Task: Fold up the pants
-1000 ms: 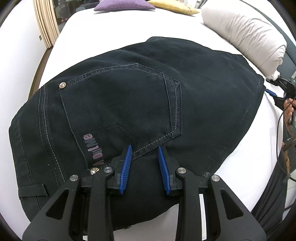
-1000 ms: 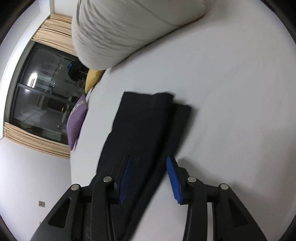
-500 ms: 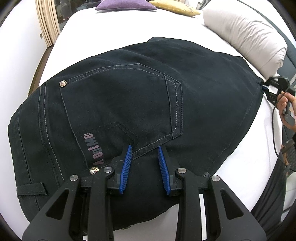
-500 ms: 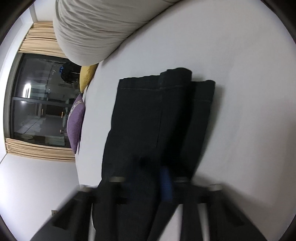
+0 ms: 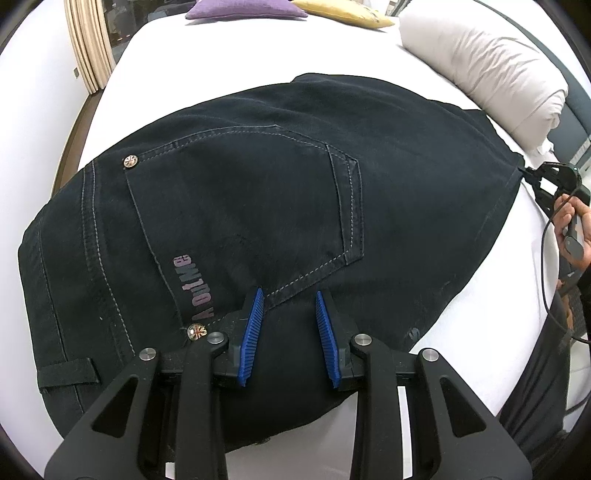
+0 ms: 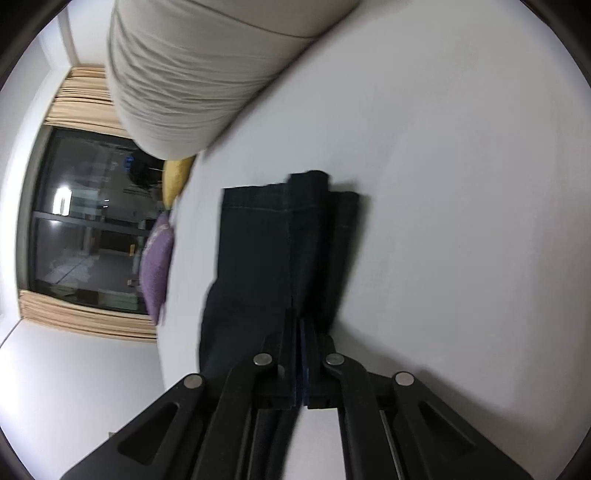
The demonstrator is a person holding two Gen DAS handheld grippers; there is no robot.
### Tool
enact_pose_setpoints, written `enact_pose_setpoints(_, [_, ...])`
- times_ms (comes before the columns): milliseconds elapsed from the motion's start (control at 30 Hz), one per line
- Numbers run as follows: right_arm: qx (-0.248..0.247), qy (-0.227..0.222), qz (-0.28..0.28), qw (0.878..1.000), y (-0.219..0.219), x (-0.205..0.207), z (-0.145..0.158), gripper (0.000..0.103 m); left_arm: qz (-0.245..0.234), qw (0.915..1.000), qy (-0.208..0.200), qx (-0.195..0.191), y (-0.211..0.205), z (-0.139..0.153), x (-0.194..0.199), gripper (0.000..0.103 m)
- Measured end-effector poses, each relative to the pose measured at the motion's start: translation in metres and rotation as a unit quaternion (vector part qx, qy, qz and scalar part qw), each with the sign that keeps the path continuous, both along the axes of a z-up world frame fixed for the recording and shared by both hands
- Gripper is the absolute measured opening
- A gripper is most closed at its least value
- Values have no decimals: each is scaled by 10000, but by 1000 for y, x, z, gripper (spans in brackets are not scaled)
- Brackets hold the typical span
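A bed with a white sheet point(image 5: 236, 55) fills most of the left wrist view, with a beige curtain point(image 5: 86, 40) hung along the far left edge. The dark pants point(image 5: 258, 206) are laid flat across the sheet, back pocket up, stitching and a couple of metal rivets easily spotted, plus some pinkish lettering near the pocket. The left claw point(image 5: 289, 332) is held low over the waist end of the fabric, its blue ribbed pads spread apart with nothing pinched between them. Whether the tips are pressed into the denim can't really be told. A purple cushion point(image 5: 245, 9) and a yellow cushion point(image 5: 343, 13) are set at the far end of the bed, and a white pillow point(image 5: 491, 70) is propped along the right side. Over at the right edge, the right claw point(image 5: 532, 181) is seen at the far corner of the pants, held by a hand point(image 5: 572, 225).

From the right wrist view, the same sheet point(image 6: 461, 221) is seen sideways, a bit blurred. The leg end of the pants point(image 6: 273, 254) is stretched out ahead, hems stacked. The right claw point(image 6: 298, 328) is clamped together on the near part of the fabric, with denim caught between the pads. The pillow point(image 6: 192, 77) is bulked up top, the yellow cushion point(image 6: 177, 177) and purple cushion point(image 6: 157, 266) are lined up by a dark window point(image 6: 85, 229).
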State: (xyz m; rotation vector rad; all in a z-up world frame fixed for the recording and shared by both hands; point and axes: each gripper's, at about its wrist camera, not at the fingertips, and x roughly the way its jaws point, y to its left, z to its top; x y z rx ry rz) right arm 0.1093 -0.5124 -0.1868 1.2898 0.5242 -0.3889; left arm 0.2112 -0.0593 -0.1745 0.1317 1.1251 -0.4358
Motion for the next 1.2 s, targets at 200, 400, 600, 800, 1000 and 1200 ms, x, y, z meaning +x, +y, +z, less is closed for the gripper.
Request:
enact_pose_setpoints(200, [236,-240,-172,9993,-19,5,-9,27,37,10000,-19,-13,0,0,-1,29])
enact_pose_setpoints(400, [489,-467,-380,9970,-40,5,-24,4,48,10000,-17,3,0,0,-2,28])
enact_pose_setpoints(600, [-49,-178,-386,9991,-23,-11,-2,4,25,10000,-8,55,-3,-1,-1,29])
enact_pose_setpoints(800, [-32,48,-382,9993,-34,-1,-8,3,9,10000,-10,61,-5,0,0,28])
enact_pose_setpoints(1000, [87,23,-67,9999,-45,4,-17,4,-146,9999,14,55,0,1,-2,28])
enact_pose_setpoints(1200, [-426,156,-162,9988,-18,-31,26,56,-94,9998,-29,-158,12,2,-12,29])
